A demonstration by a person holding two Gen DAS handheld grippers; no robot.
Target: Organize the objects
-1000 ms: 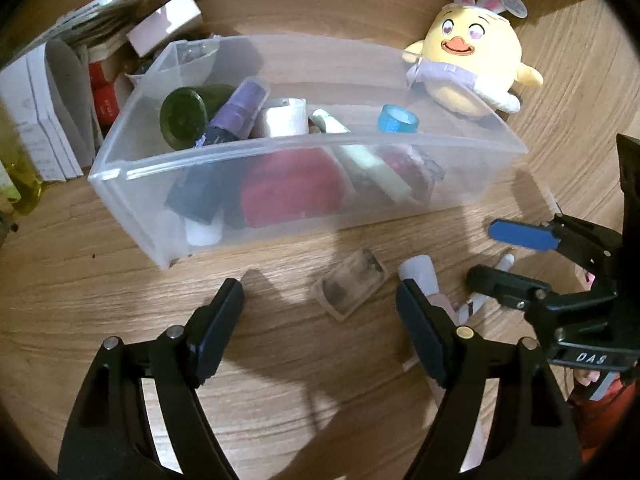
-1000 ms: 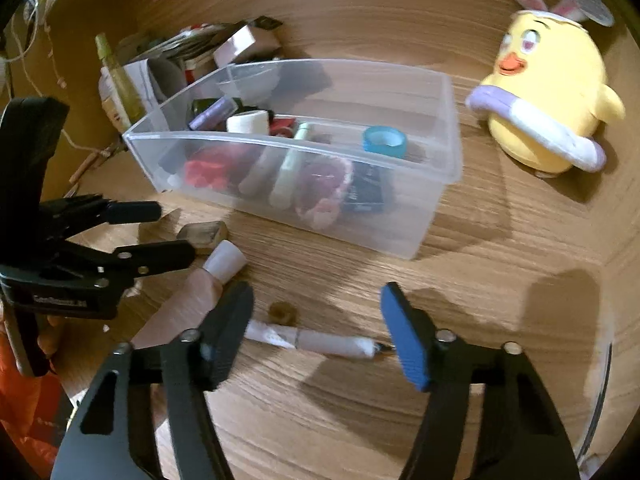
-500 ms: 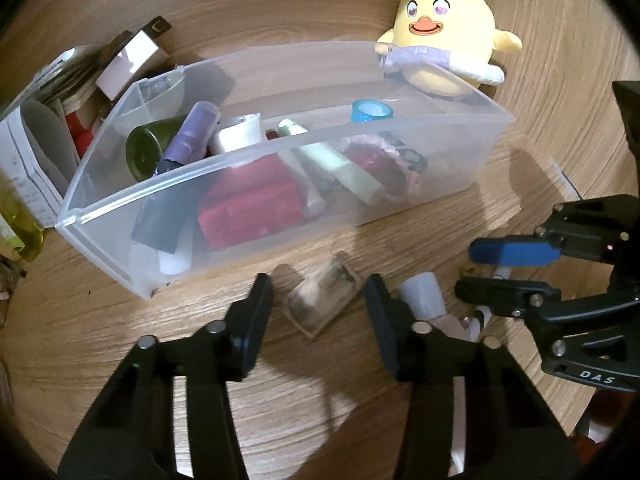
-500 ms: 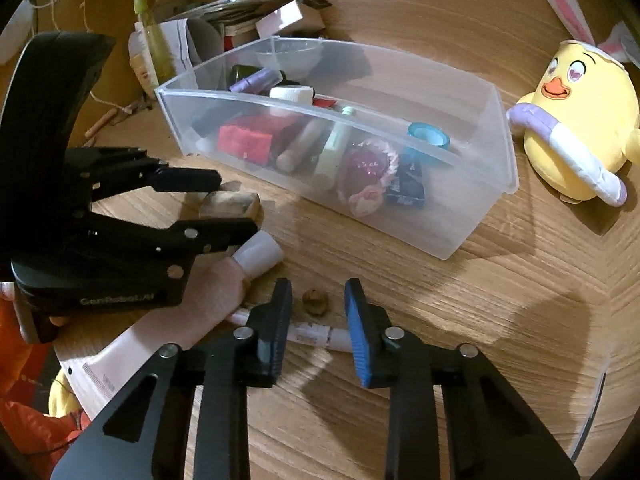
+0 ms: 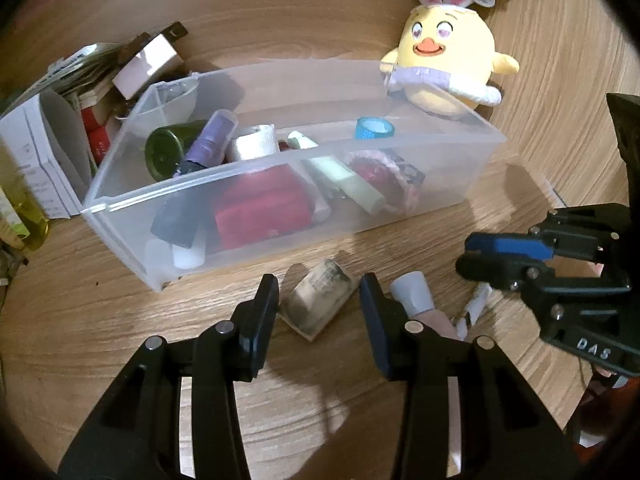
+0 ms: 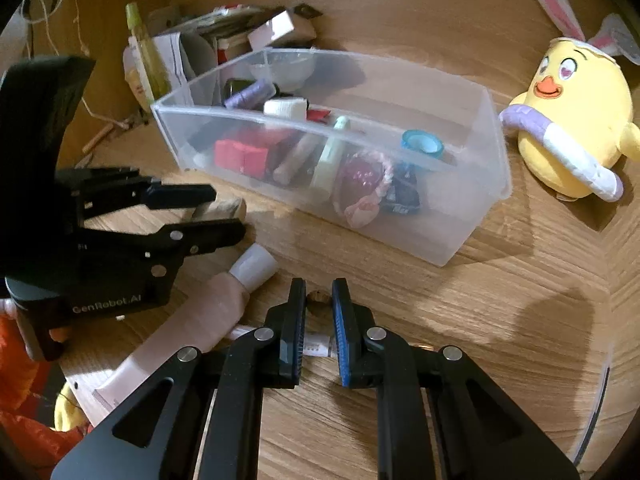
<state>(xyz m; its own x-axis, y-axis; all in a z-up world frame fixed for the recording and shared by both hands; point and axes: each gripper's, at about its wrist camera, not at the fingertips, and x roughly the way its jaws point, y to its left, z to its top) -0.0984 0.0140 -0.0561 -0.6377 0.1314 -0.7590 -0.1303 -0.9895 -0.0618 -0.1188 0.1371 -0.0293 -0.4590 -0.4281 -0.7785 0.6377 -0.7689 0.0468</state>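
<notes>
A small clear box (image 5: 320,300) sits between the fingers of my left gripper (image 5: 318,280), and both pads touch its sides; it is just in front of the clear plastic bin (image 5: 280,162). The right wrist view shows that gripper (image 6: 226,213) from the side, clamped on the box. My right gripper (image 6: 319,284) has its jaws closing, almost together, with a small brown piece (image 6: 319,298) filling the gap at the tips. A white pen (image 6: 316,347) lies crosswise under those fingers. A pink tube with a white cap (image 6: 224,300) lies between the two grippers.
The bin holds several items: bottles, a red block, a blue tape roll. A yellow plush chick (image 5: 444,64) stands at the bin's far right end. Boxes and papers (image 5: 40,152) and a yellow-green bottle (image 6: 146,52) crowd the back left. The surface is wood.
Both pairs of jaws have closed in from wide open: the left around the small clear box, the right around the small brown piece. Neither hand has shifted much.
</notes>
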